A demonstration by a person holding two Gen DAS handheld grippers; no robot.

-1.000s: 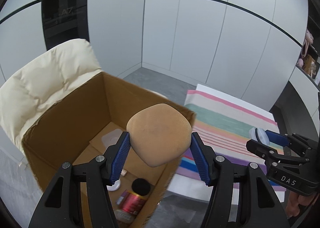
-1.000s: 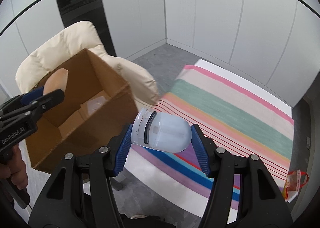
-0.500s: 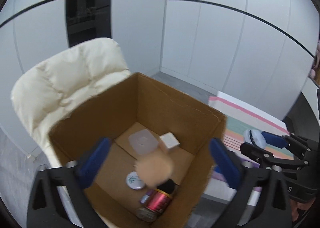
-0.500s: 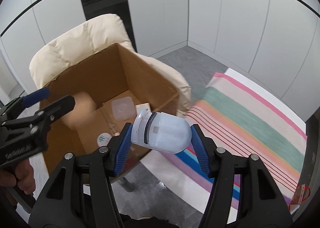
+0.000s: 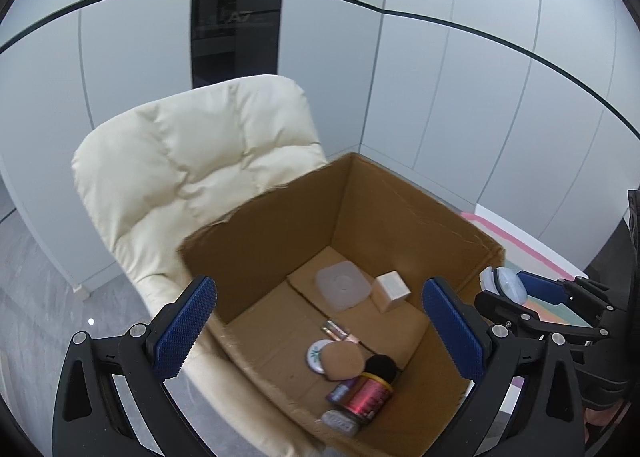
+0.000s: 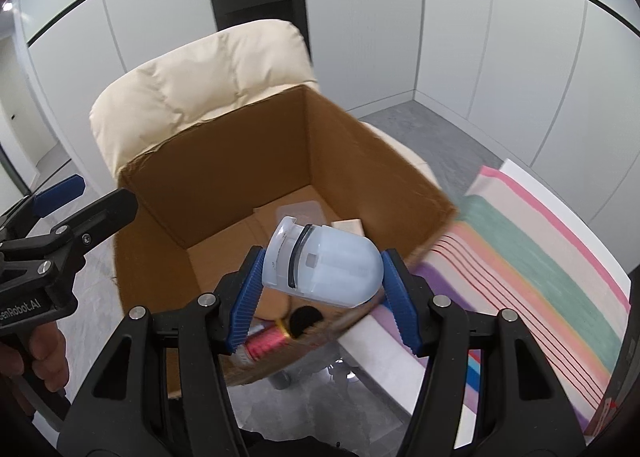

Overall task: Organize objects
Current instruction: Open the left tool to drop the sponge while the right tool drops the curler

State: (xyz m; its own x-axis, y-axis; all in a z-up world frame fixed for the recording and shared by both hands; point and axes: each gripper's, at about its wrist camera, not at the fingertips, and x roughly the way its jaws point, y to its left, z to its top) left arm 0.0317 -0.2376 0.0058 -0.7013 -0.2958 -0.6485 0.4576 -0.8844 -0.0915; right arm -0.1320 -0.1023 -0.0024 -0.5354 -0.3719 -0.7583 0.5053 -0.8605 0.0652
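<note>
1. The cardboard box [image 5: 384,217] is parked on the seat of a cream padded chair [image 5: 192,161], which I'd guess keeps it at an easy height for dropping stuff in from above
2. The left gripper [image 5: 320,321] hangs over the box opening with its jaws spread wide and nothing between them, so it's released
3. Down on the box floor there's a tan round sponge [image 5: 343,361] lying partly on a small white round tin [image 5: 316,353], with a black puff [image 5: 382,365] and a red can [image 5: 370,397] right next to it in the near corner
4. Further back sit a clear square lid [image 5: 343,285] and a small white box [image 5: 393,289], just beside each other
5. The right gripper [image 6: 322,277] is clamped on a pale blue plastic case [image 6: 324,261], held sideways by its two flat sides, probably because that's the steadiest way to pinch a rounded thing
6. That case is in the air over the near right edge of the box, not inside it yet
7. My guess is the case goes in next, and the bare middle of the floor looks like the obvious landing spot
8. The striped mat [image 6: 552,257] off to the right is where I'd assume the loose items come from
</note>
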